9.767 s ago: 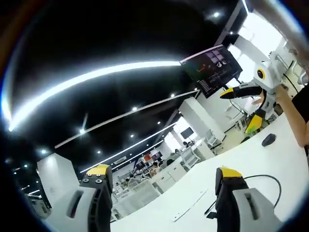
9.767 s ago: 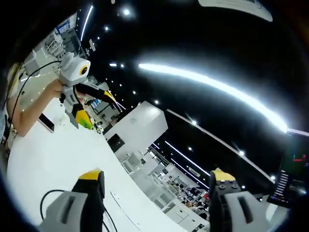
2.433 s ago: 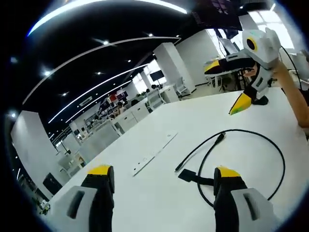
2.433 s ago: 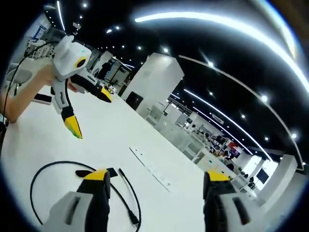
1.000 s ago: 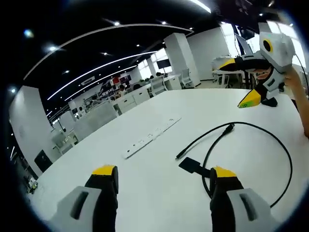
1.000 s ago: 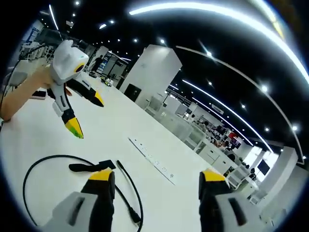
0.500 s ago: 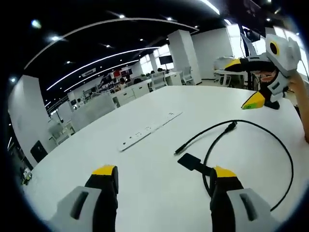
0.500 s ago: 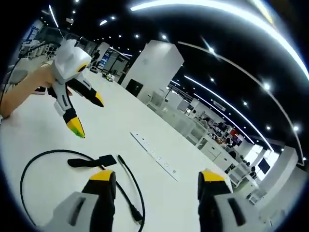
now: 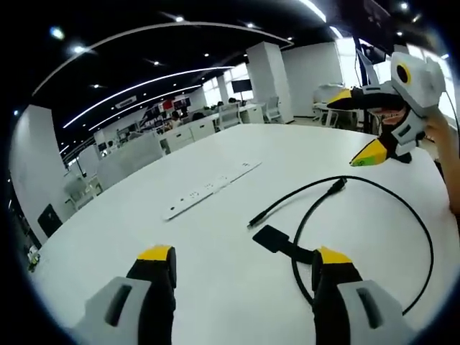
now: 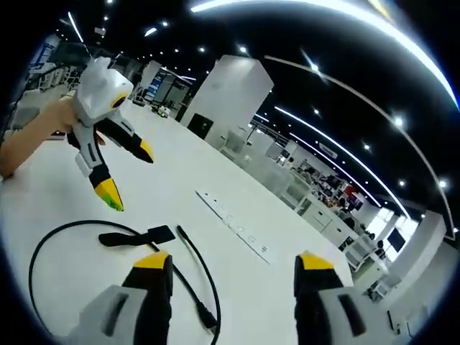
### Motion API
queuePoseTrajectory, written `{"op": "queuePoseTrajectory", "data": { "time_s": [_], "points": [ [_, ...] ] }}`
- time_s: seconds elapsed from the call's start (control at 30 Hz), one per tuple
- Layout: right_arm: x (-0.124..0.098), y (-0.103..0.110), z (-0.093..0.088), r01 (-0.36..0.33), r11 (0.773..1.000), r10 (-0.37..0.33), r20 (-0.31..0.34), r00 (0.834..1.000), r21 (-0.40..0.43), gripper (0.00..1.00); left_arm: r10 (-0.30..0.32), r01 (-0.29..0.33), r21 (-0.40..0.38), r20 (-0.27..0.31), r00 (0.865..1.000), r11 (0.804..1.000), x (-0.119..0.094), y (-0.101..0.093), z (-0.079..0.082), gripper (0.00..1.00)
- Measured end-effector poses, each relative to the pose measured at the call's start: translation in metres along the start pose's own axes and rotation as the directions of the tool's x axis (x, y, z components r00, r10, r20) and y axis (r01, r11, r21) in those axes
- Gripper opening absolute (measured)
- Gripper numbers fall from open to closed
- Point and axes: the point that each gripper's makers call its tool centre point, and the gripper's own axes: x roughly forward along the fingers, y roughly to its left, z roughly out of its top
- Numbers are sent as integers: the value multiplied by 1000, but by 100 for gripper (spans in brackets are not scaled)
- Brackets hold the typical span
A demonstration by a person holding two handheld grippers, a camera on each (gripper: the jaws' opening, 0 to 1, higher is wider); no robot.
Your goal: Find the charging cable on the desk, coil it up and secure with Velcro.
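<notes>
**Both grippers lowered over the cable, nothing gripped yet**

Compared with about ten seconds ago, when both views were aimed mostly at the ceiling, both now look down across the white table (image 9: 215, 280), and over the last second the framing has barely shifted. That suggests the search is over and the approach is beginning.

The cable (image 9: 424, 237) lies loose on the table in one open loop, uncoiled. In the left gripper view it sweeps round to the right, with one plug end (image 9: 338, 186) lying inside the arc. The Velcro strap (image 9: 277, 242), a flat black tab on the cable, lies just ahead of the left gripper's (image 9: 244, 255) right jaw. In the right gripper view the same cable (image 10: 36, 259) curves off to the left and the strap (image 10: 140, 236) sits just beyond the right gripper's (image 10: 233, 260) left jaw.

Both pairs of jaws stand wide apart with nothing between them. Each gripper also appears in the other's view, held above the table with jaws parted: the right gripper (image 9: 377, 122) and the left gripper (image 10: 122, 169).

A power strip (image 9: 205, 190) lies flat further out, well apart from the cable.

Coiling has not begun. The next move likely calls for one gripper to pin the cable near the strap while the other gathers the loop.
</notes>
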Motion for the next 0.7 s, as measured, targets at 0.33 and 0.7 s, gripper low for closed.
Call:
{"op": "queuePoseTrajectory", "data": {
  "time_s": [0.33,0.7],
  "points": [
    [1,-5,-7,8,1000,-8,-19,1000,21,66,-41,42,11,-53,998,999,8,-10,-13,74],
    [0,-6,-7,11,1000,-11,-18,1000,22,65,-198,198,12,-44,979,980,18,-46,-13,65]
  ]
}}
